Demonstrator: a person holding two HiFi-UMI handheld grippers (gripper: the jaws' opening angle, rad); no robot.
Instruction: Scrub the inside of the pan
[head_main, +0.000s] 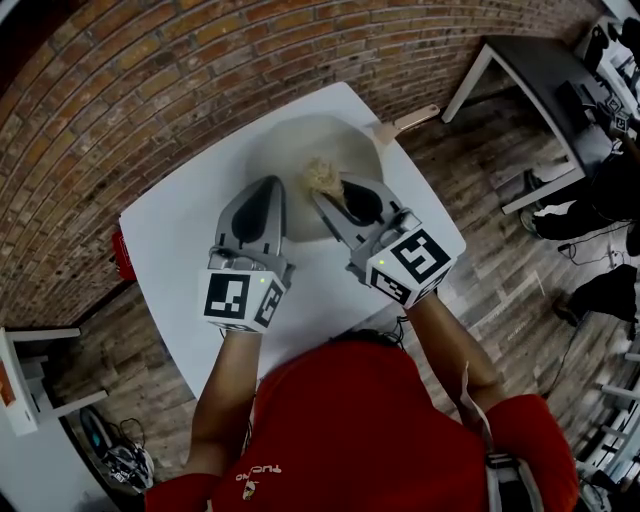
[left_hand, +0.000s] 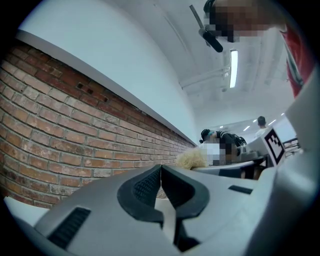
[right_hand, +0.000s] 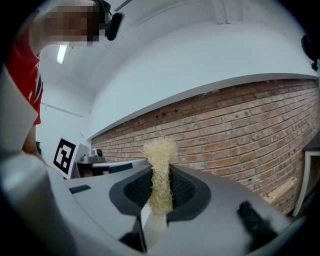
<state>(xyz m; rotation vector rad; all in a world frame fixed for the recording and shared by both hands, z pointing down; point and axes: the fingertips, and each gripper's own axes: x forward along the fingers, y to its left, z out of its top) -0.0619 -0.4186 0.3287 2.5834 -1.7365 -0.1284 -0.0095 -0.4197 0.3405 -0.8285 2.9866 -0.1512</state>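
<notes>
A pale round pan (head_main: 290, 140) with a wooden handle (head_main: 405, 121) sits at the far side of the white table (head_main: 180, 230). Both grippers are held above it and tilted up, so the gripper views show the brick wall and ceiling, not the pan. My right gripper (head_main: 325, 190) (right_hand: 161, 174) is shut on a tuft of straw-coloured fibre scrubber (head_main: 322, 174) (right_hand: 160, 160) that sticks out past its jaws. My left gripper (head_main: 268, 186) (left_hand: 161, 172) is shut with nothing between its jaws. It sits just left of the right one. The scrubber (left_hand: 192, 159) also shows in the left gripper view.
A red object (head_main: 123, 256) sits at the table's left edge. A dark desk (head_main: 545, 70) with white legs stands at the upper right, with bags and cables on the wooden floor beside it. A white stand (head_main: 28, 382) is at the lower left. The brick wall (head_main: 150, 90) runs behind the table.
</notes>
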